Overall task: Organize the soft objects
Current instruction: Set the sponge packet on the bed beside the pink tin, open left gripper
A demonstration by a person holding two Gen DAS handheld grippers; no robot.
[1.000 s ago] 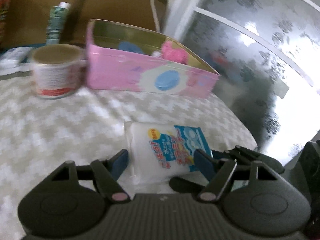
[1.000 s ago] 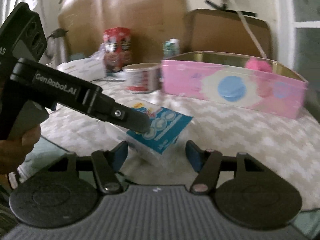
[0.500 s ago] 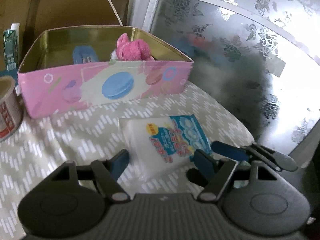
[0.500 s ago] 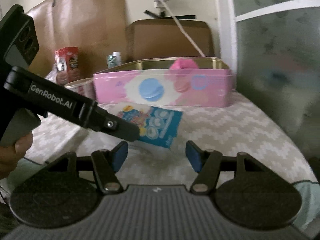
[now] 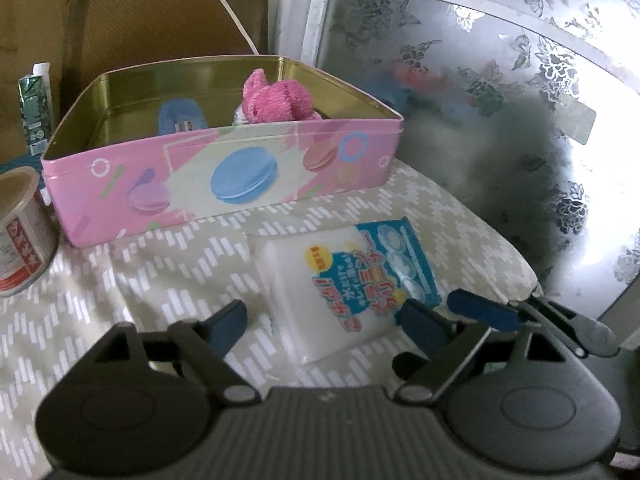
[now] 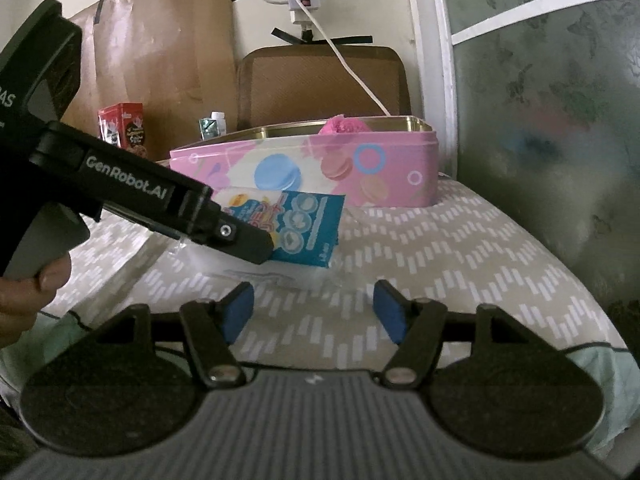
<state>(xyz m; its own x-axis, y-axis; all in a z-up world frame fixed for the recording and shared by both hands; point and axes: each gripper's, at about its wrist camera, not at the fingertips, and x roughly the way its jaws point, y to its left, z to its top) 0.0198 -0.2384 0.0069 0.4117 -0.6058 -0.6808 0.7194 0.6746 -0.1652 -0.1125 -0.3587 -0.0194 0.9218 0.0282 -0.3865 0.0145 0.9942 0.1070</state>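
We see the left gripper [image 5: 324, 322] with its blue pads spread to either side of the clear plastic packet of white pads with a blue printed label [image 5: 344, 284], which lies flat on the beige chevron-patterned cloth [image 5: 120, 280]. Its jaws have just been opening: a second ago they stood closer in on the packet, and now neither pad presses it. The right gripper [image 6: 314, 312] hangs open just short of the packet's near edge, nothing between its pads; its gap is about as it was.

Compared with a second ago, the left view has swung so that the pink rectangular tin printed with macarons [image 5: 224, 184] sits squarely behind the packet, well apart from it. Inside the tin we see a pink fluffy cloth [image 5: 276, 98] and a blue item [image 5: 180, 120]. The red-and-white paper cup [image 5: 20, 236] has slid to the left edge.
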